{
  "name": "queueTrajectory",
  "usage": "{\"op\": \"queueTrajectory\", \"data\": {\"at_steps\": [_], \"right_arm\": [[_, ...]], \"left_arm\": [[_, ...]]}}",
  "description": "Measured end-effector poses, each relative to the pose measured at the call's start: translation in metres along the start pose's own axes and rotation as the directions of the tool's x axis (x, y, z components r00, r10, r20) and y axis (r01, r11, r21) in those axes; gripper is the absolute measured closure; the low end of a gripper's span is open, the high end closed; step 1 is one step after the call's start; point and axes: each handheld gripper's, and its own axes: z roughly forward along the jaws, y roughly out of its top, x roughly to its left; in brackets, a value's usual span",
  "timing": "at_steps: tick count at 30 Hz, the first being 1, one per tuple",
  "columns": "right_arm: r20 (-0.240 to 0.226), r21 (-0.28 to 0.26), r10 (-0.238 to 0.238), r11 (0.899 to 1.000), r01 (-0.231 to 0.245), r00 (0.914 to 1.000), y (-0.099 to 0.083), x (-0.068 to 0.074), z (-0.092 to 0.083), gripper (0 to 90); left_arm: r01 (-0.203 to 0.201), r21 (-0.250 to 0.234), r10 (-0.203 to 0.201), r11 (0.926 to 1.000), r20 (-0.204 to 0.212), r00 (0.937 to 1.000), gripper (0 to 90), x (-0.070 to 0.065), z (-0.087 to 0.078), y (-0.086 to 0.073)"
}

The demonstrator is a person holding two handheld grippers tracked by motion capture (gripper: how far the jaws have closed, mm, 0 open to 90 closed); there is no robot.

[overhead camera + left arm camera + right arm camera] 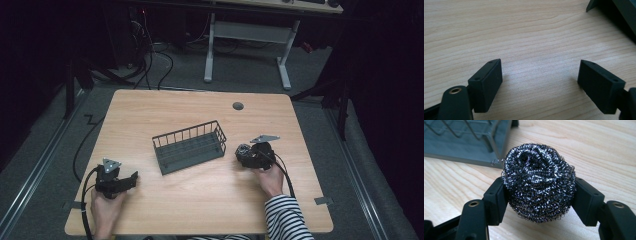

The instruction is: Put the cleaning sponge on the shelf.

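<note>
Here the right gripper (537,195) pinches a steel wool scourer (539,182), its 2 black pads (495,200) pressed into the ball's left and right flanks so that the wire coils bulge a little above and below them. The scourer is a round, slightly squashed ball with no clear long axis; its whorled centre, where the coils spiral inward, faces up and toward the camera on the gripper. It sits low over the wooden table (200,200), whether touching it or just clear I cannot tell. In the high view the right gripper (246,152) lies at the right of the table, pointing left toward the wire basket (190,146), with the scourer (243,149) at its tip, just beside the basket's right end but apart from it. The basket is a dark grey oblong with barred sides, its long axis running left to right and tilted so the right end lies farther away. A striped sleeve (285,215) leads up to the right hand (270,179). At the near left, well apart from the basket, the left gripper (131,178) rests in the left hand (105,205), its jaws spread wide over bare wood with nothing between them.
</note>
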Motion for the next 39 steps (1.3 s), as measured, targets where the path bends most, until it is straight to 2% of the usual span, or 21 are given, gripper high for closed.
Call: {"op": "queueTrajectory", "data": {"at_steps": [15, 25, 32, 39], "right_arm": [[-0.038, -0.045, 0.023, 0.999, -0.025, 0.9990, 0.004, 0.000, -0.026, 36.1], [-0.052, -0.070, -0.012, 0.997, 0.009, 0.9986, 0.012, 0.004, -0.041, 36.0], [-0.073, -0.077, -0.007, 0.997, 0.002, 0.9973, 0.015, 0.005, -0.048, 36.1], [-0.093, -0.102, -0.039, 0.994, 0.029, 0.9949, 0.032, 0.013, -0.059, 36.1]], "left_arm": [[0.001, -0.001, -0.001, 1.0000, 0.000, 1.0000, 20.3, 0.000, 0.000, 0.000], [0.000, -0.001, 0.000, 1.0000, 0.000, 1.0000, 20.3, 0.000, 0.000, 0.000], [0.000, -0.001, 0.000, 1.0000, 0.000, 1.0000, 20.3, 0.000, 0.000, 0.000], [0.001, -0.002, -0.001, 1.0000, 0.000, 1.0000, 20.3, 0.000, 0.000, 0.000]]}}
